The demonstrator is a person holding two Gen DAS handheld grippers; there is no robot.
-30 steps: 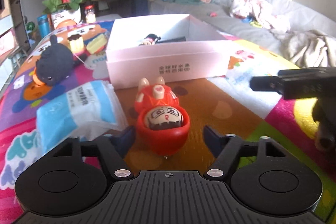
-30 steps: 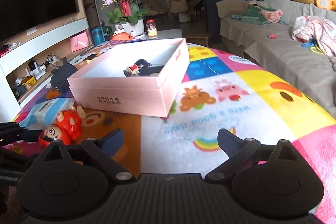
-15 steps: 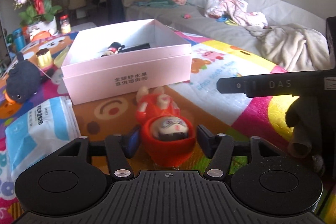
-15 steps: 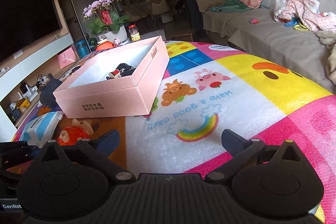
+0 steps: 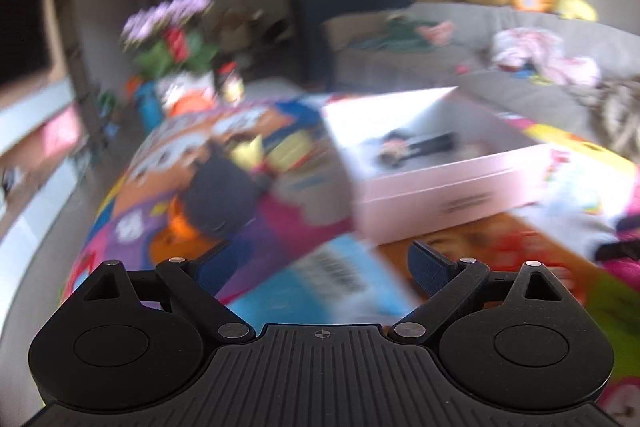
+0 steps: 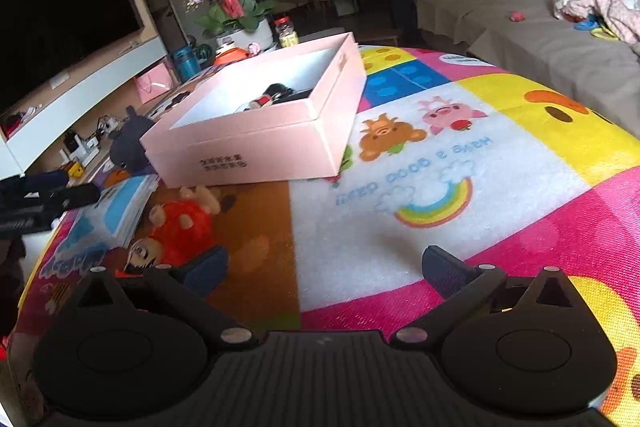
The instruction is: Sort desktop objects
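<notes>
- Nearest, the right gripper (image 6: 324, 267) hovers wide open and empty over the colourful mat (image 6: 460, 163).
- The left gripper (image 5: 316, 263), its view blurred, has its jaws opening with nothing between them; a blue-white packet (image 5: 320, 283) lies just beyond.
- Toward the mat's left edge, a red doll (image 6: 176, 231) lies tipped on its side, touching the packet and unsorted.
- Further along that edge, a dark plush (image 6: 128, 143) waits beside the pink box (image 6: 256, 151).
- Mid-mat, the box holds a small figure (image 6: 268, 99) and a dark item, too small to identify.
- Judged from this, sorting is well short of done: doll, packet and plush remain outside.
</notes>
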